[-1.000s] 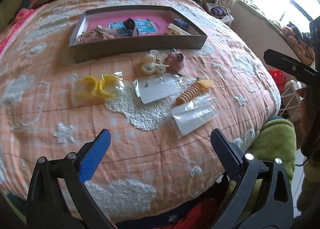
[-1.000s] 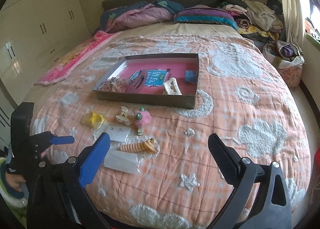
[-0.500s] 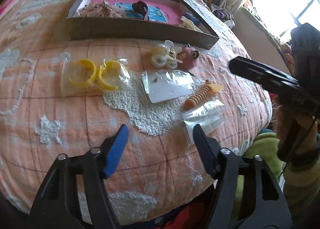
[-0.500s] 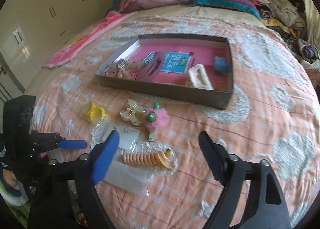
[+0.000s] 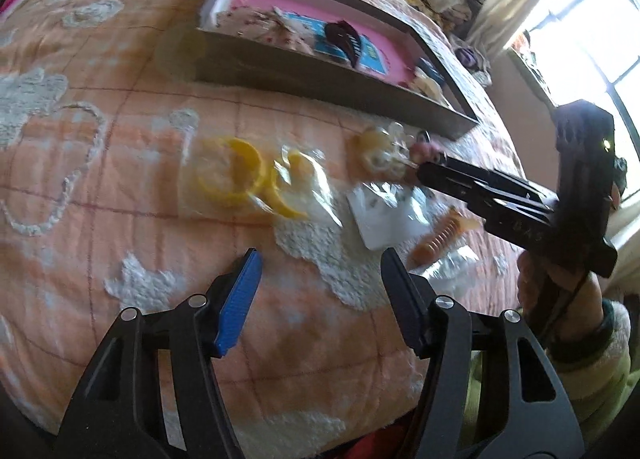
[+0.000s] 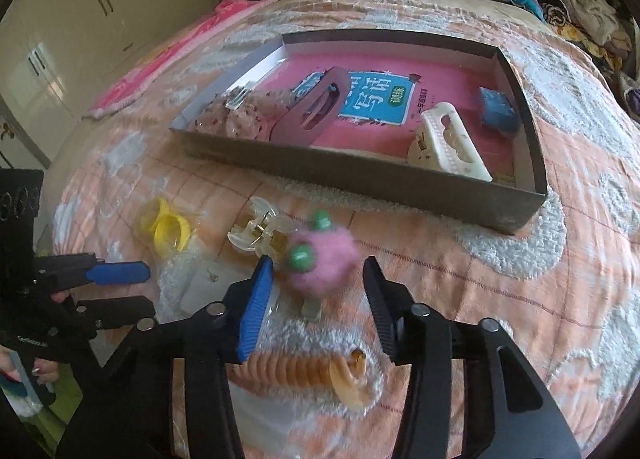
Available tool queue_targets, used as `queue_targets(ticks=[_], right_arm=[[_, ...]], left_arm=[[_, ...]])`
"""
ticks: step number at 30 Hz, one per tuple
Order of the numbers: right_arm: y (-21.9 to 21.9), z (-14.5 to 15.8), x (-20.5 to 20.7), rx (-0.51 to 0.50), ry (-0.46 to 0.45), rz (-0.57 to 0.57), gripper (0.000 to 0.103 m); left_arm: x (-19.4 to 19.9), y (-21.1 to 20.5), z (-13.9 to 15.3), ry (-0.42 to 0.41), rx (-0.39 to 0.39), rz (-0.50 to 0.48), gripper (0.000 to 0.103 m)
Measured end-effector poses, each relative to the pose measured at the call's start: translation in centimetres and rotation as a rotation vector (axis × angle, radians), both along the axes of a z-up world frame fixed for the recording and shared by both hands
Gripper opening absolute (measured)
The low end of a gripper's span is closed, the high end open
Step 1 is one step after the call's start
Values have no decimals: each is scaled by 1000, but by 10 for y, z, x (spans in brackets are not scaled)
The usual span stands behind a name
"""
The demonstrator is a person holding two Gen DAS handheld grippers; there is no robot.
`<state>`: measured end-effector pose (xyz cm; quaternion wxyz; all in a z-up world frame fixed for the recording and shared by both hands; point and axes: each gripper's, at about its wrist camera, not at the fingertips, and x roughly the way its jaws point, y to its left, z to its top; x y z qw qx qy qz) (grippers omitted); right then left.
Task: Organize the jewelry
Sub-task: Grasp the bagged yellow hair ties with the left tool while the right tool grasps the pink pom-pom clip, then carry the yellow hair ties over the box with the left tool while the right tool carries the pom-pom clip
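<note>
Bedspread [image 6: 480,279], peach quilted, covering bed; wardrobes [image 6: 60,39] behind | pink pompom clip [image 6: 320,263] lying before tray [image 6: 360,187], prong toward camera | right gripper [image 6: 318,291] closing around it, not yet pressing, lower than before | left gripper [image 5: 320,279] part-open, narrower than earlier, holding nothing.
</note>
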<state>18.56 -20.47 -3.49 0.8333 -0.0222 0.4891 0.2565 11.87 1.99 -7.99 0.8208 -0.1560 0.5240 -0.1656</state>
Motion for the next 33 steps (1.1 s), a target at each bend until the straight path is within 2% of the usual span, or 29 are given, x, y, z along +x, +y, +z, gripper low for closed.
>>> queue_targets(ticks=[2, 12, 16, 19, 21, 22, 30, 33], right_arm=[[-4, 0, 3, 1, -4, -12, 28], [-23, 6, 3, 18, -37, -63, 20], [-33, 15, 0, 15, -60, -77, 20], [-40, 22, -3, 27, -70, -87, 20], [-45, 27, -5, 33, -78, -95, 20], [-48, 30, -6, 38, -80, -101, 20], [-55, 49, -13, 78, -108, -114, 20], [-52, 58, -18, 88, -123, -98, 20]], left_arm=[[5, 4, -1, 6, -18, 25, 56], [37, 18, -2, 24, -93, 159, 61], [51, 19, -1, 28, -83, 193, 61], [58, 16, -2, 27, -38, 207, 52], [60, 13, -1, 20, 23, 207, 36], [62, 14, -1, 16, 42, 207, 32], [52, 18, 13, -44, 93, 151, 29], [49, 19, 21, -65, 88, 148, 29]])
